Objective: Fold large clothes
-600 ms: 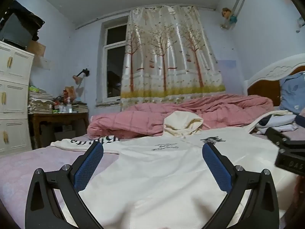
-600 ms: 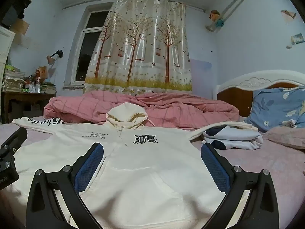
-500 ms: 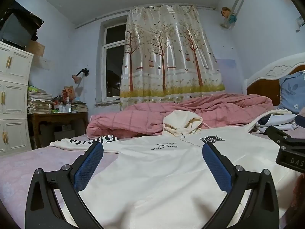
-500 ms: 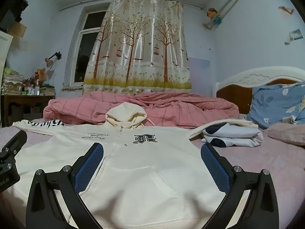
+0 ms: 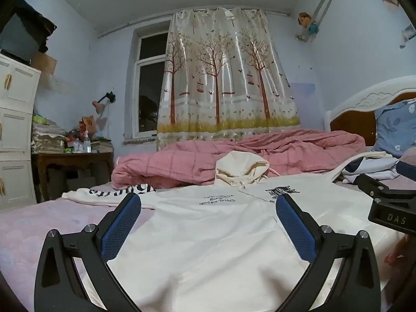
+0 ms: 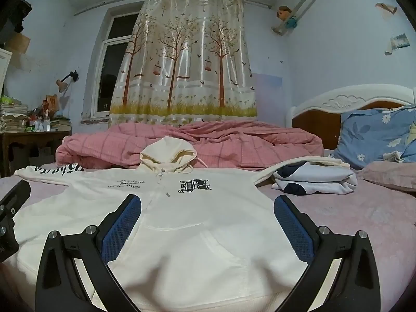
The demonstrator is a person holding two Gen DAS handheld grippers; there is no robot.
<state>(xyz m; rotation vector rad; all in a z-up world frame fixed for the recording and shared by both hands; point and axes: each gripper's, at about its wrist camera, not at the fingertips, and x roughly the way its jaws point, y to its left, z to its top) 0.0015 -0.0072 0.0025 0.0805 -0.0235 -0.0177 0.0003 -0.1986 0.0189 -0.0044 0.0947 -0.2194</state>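
Note:
A cream zip hoodie [image 5: 208, 236] lies flat and face up on the bed, hood [image 5: 240, 167] toward the far side; it also shows in the right wrist view [image 6: 197, 223]. Its left sleeve [image 6: 49, 173] with black lettering stretches out; the right sleeve [image 6: 293, 162] drapes over folded clothes. My left gripper [image 5: 208, 208] is open and empty above the hoodie's lower left part. My right gripper [image 6: 208, 208] is open and empty above the hem and front pocket. Each gripper's body shows at the edge of the other view.
A rumpled pink quilt [image 6: 197, 143] lies behind the hood. A folded white and navy garment [image 6: 312, 176] sits at the right, with blue and pink pillows [image 6: 377, 135] and the headboard [image 6: 351, 98] beyond. A cluttered wooden desk [image 5: 70, 158] and white cabinet [image 5: 15, 130] stand left.
Both grippers have dropped slightly and tilted up, so the hoodie sits lower in both views. Both stay open; the hoodie has not moved.

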